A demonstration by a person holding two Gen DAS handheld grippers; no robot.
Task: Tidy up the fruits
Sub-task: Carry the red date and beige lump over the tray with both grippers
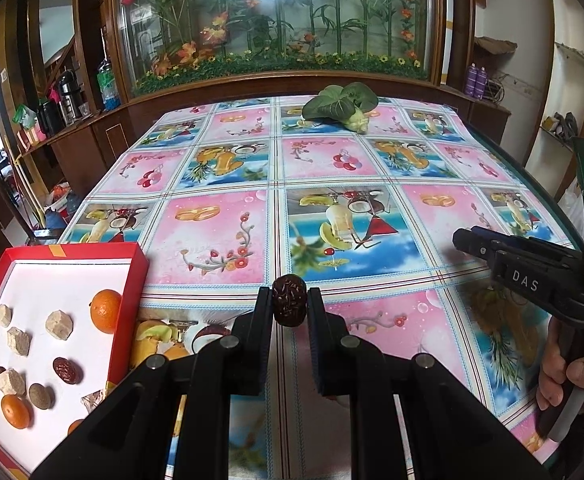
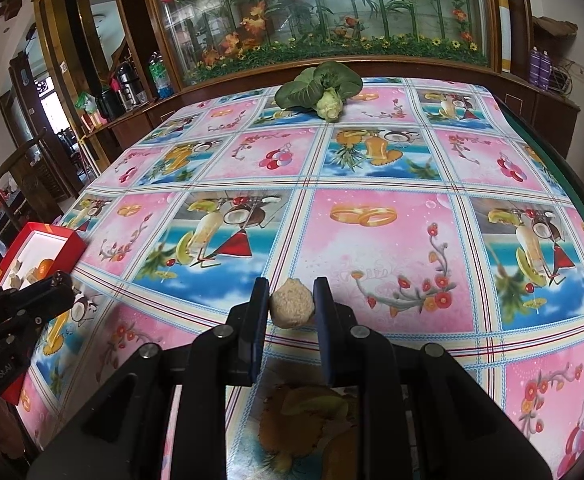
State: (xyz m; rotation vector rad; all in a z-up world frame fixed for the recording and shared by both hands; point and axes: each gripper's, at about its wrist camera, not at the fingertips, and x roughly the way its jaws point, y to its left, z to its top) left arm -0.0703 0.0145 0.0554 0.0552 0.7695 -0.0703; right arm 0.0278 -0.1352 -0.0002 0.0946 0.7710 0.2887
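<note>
My left gripper (image 1: 289, 300) is shut on a dark red wrinkled date (image 1: 289, 299), held above the patterned tablecloth. To its left lies a red box (image 1: 134, 270) with a white floor, holding two oranges (image 1: 106, 311), another date (image 1: 67, 370) and several beige chunks (image 1: 59, 325). My right gripper (image 2: 292, 304) is shut on a round beige crumbly piece (image 2: 292, 306). The right gripper (image 1: 472, 240) also shows at the right edge of the left wrist view, a hand on its handle. In the right wrist view the left gripper (image 2: 58, 286) sits at the left, next to the red box (image 2: 72, 246).
A leafy green vegetable (image 1: 342, 106) lies at the far side of the table (image 1: 212, 232). Behind it runs a wooden ledge under a glass case of artificial plants. Bottles and flasks stand on a shelf at the far left.
</note>
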